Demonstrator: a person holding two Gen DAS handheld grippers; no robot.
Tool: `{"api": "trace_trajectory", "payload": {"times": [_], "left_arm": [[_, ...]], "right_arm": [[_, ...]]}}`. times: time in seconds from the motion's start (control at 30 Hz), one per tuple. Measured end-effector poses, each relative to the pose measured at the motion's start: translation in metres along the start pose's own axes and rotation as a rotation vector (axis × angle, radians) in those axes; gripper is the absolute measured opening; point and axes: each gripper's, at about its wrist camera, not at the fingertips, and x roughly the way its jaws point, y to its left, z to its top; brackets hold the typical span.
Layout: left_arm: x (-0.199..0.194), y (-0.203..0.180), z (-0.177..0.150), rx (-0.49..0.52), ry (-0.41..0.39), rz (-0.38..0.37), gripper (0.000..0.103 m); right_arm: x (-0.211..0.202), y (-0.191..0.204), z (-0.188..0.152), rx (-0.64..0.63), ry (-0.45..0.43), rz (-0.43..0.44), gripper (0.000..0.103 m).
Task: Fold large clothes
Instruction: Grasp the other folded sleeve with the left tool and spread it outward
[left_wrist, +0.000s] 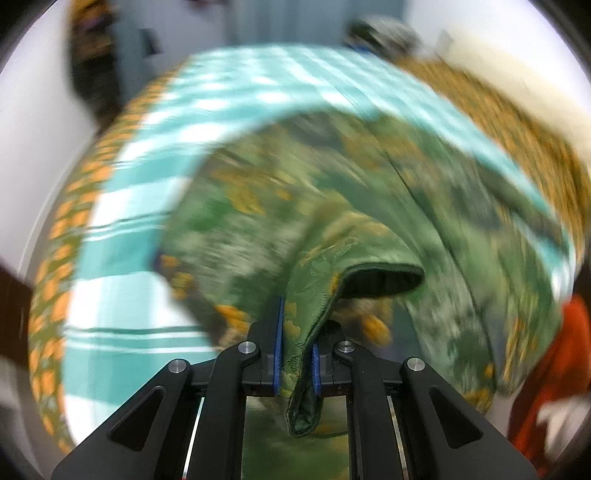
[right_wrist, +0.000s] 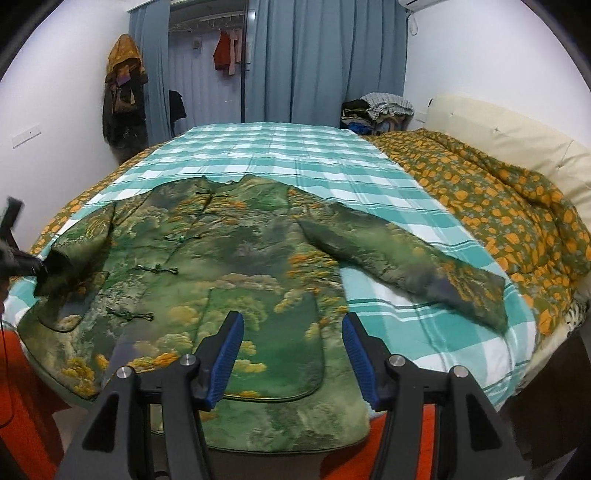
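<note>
On checked bed (right_wrist: 332, 162), no readable writing; my left gripper (left_wrist: 297, 354) pinches jacket (right_wrist: 236, 266) cuff (left_wrist: 317, 295), right gripper (right_wrist: 291, 354) spread above hem.

Both grippers: black plastic linkage arms w/ triangular cutouts, round silver screws at the pivots. Left gripper (left_wrist: 297, 354) and right gripper (right_wrist: 291, 354) have ribbed blue pads (right_wrist: 226, 360) lining the inside of each finger; bright metal rails below screws.
</note>
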Motion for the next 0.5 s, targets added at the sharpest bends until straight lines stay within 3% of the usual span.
{"api": "trace_trajectory", "payload": {"times": [0.2,0.27,0.37,0.4,0.43,0.5], "left_arm": [[-0.052,0.115,0.002,-0.261,-0.101,0.231,0.011],[-0.058,0.150,-0.008,-0.344,-0.106,0.320,0.018],[-0.062,0.185,-0.027,-0.442,-0.104,0.505,0.036],[-0.063,0.189,-0.034,-0.460,-0.101,0.540,0.049],[-0.065,0.192,-0.043,-0.483,-0.100,0.564,0.054],[-0.066,0.191,-0.058,-0.512,-0.096,0.529,0.056]], "right_arm": [[-0.001,0.006,-0.001,-0.020,-0.009,0.003,0.057],[0.000,0.007,-0.001,-0.018,-0.008,0.008,0.057],[0.002,0.010,-0.001,-0.021,-0.003,0.014,0.057],[0.001,0.010,-0.001,-0.024,-0.003,0.015,0.057],[0.001,0.010,-0.001,-0.026,-0.001,0.013,0.057],[0.002,0.007,-0.001,-0.022,0.004,0.009,0.057]]}}
